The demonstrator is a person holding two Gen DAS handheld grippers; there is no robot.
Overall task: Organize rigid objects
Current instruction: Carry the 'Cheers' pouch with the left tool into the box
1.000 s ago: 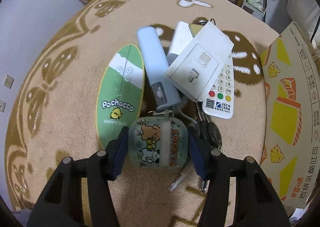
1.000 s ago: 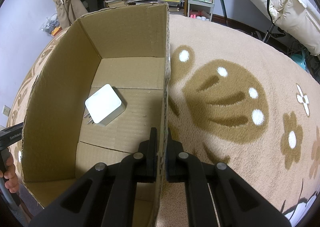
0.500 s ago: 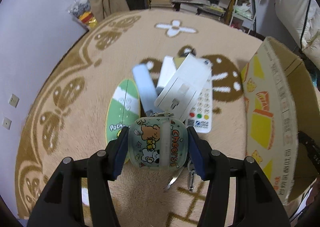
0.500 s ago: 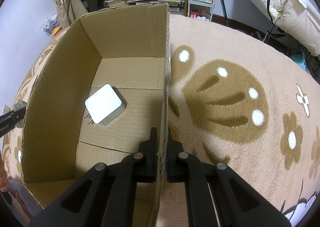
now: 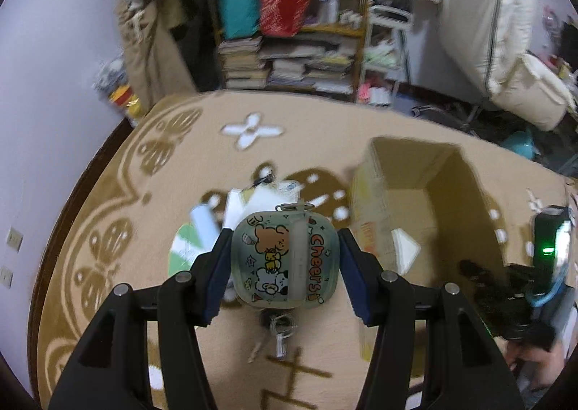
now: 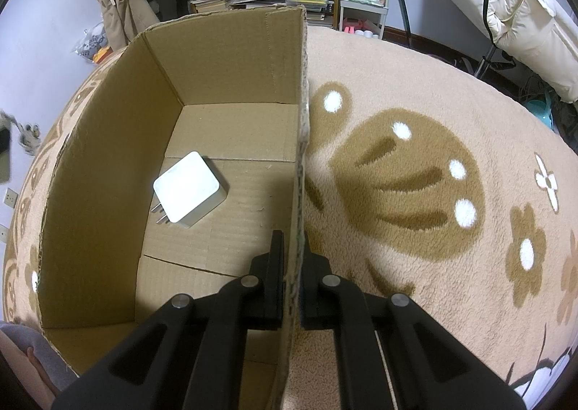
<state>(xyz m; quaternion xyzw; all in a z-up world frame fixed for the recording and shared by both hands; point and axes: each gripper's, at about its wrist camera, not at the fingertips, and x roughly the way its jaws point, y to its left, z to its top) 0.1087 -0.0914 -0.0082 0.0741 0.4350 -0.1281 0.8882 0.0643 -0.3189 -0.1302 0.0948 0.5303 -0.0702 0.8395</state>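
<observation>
- I am seeing the cardboard box standing open-topped, its floor lying mostly bare around the white charger.
- My right gripper is clamping the box's right wall, occupying that rim.
- Rug beyond is lying unobstructed.

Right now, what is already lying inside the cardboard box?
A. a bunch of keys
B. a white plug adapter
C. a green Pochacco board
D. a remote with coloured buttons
B: in the right wrist view the white plug adapter lies alone on the floor of the cardboard box, prongs pointing at the left wall, while the right gripper has its jaws clamped on the box's right wall.
</observation>
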